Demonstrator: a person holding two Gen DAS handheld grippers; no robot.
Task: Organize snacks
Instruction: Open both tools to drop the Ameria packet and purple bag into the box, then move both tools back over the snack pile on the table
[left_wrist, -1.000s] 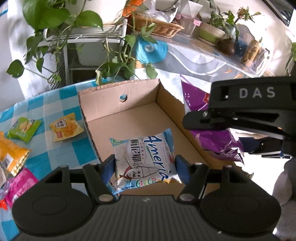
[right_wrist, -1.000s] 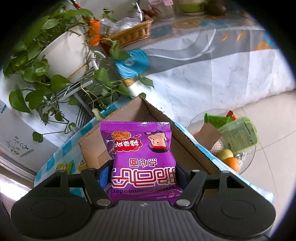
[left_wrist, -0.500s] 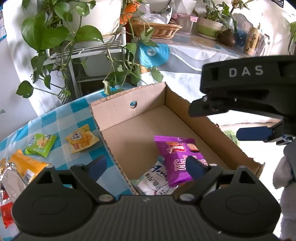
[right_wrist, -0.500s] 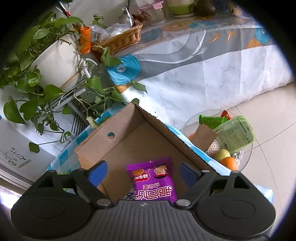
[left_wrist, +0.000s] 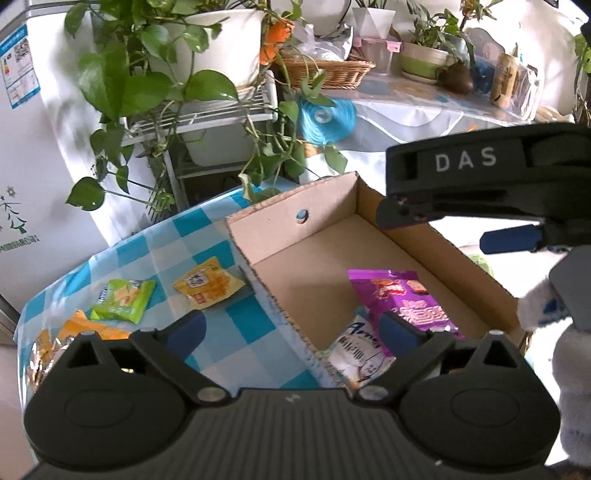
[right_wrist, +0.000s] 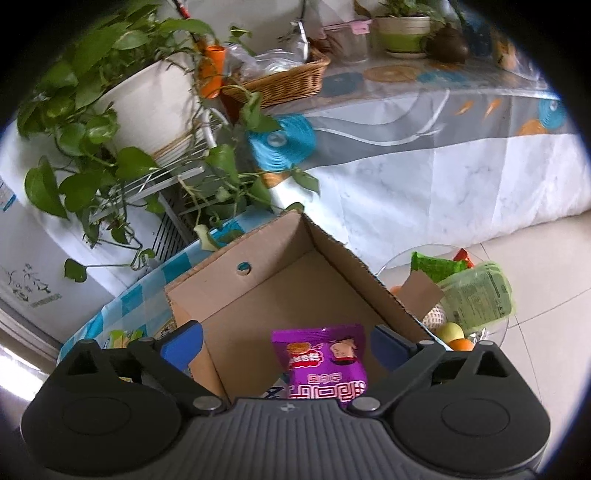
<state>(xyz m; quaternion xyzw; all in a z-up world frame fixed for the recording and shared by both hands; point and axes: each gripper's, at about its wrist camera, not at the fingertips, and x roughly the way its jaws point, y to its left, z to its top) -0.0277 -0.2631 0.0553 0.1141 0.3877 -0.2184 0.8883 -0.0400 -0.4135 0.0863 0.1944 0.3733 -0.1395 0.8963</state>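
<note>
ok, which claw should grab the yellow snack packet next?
Left, probably. The left claw is opening, empty, beside the yellow snack packet on the checked tablecloth; the right claw is over the cardboard box.

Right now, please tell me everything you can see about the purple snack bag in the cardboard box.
The purple snack bag is a glossy, sealed foil-like packet with a cartoon figure, a picture of a round snack and large pink-and-white characters. It lies flat, face up, on the floor of the open cardboard box, near its right wall. One lower corner overlaps a white and blue snack bag. Nothing grips it: the right hand-held gripper hangs above it, jaws opening, pads clear of it.
</note>
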